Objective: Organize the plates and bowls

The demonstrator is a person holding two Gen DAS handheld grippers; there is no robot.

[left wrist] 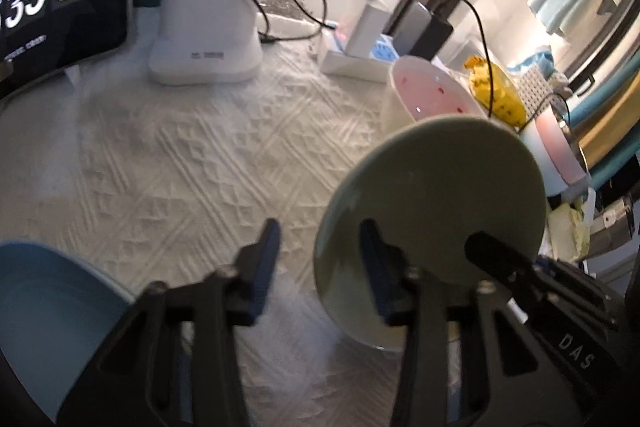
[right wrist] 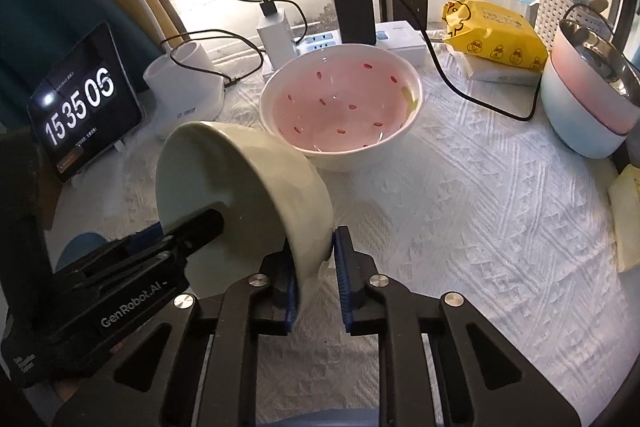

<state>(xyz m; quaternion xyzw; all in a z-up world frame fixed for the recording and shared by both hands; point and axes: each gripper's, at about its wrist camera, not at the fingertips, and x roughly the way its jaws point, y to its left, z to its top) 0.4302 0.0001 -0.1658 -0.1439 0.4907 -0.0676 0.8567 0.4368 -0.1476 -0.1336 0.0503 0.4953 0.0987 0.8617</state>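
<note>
The tilted bowl (right wrist: 244, 195) sits between the right tongs (right wrist: 316, 279), its rim clamped. Beyond it on the table (right wrist: 460, 227) stands the speckled bowl (right wrist: 340, 107); stacked bowls (right wrist: 588, 99) far right.

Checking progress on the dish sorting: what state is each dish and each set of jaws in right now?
Green bowl: tipped on its side, off the cloth, rim pinched.
Right gripper: jaws shut on the green bowl's wall.
Left gripper: jaws apart, one finger inside the bowl, nothing clamped.
Pink bowl: upright, empty.
Blue bowl: upright on the cloth.
Pink-and-blue stack: nested, upright.
</note>
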